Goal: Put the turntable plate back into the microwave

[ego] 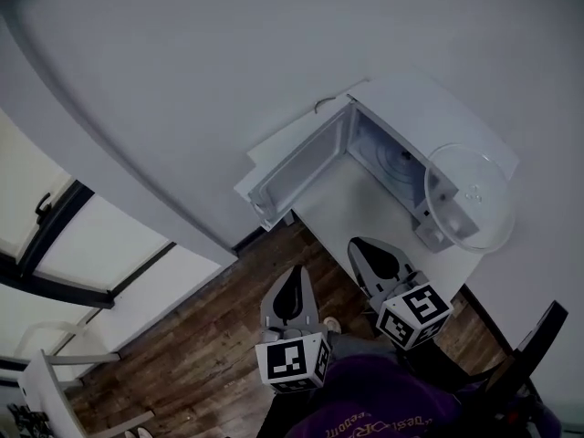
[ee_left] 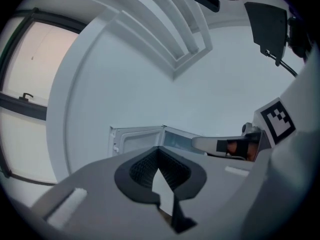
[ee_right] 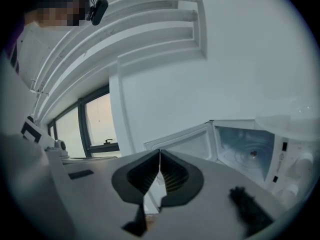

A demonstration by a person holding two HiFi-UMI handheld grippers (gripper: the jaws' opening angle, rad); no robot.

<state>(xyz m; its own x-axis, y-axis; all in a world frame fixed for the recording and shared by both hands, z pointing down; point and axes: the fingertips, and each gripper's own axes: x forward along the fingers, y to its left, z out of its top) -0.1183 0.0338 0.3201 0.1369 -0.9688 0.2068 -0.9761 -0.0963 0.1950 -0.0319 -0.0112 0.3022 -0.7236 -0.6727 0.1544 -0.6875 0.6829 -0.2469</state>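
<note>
Two grippers: left gripper (ego: 295, 274), right gripper (ego: 363, 247); jaws shut together, nothing held.
Turntable plate (ego: 470, 194): right of frame, on top of microwave (ego: 411, 99).
Door (ego: 301, 158): swung open, centre.
Right gripper view only: cavity hub (ee_right: 253, 154).
Left gripper view: cavity mostly hidden behind right gripper.

All three views were dim and flat, with a blue-grey cast. The visible light source was the window (ee_left: 30, 69): daylight, panes washed out pale. No hard shadows, no glare. Both gripper views were fisheye, with black vignette in the corners, straight lines bowed toward the edges, and a soft near-lens foreground. Head view was mildly soft and bowed at its left. Plate (ego: 470, 194) barely separated from the white microwave (ego: 429, 108): low contrast.
</note>
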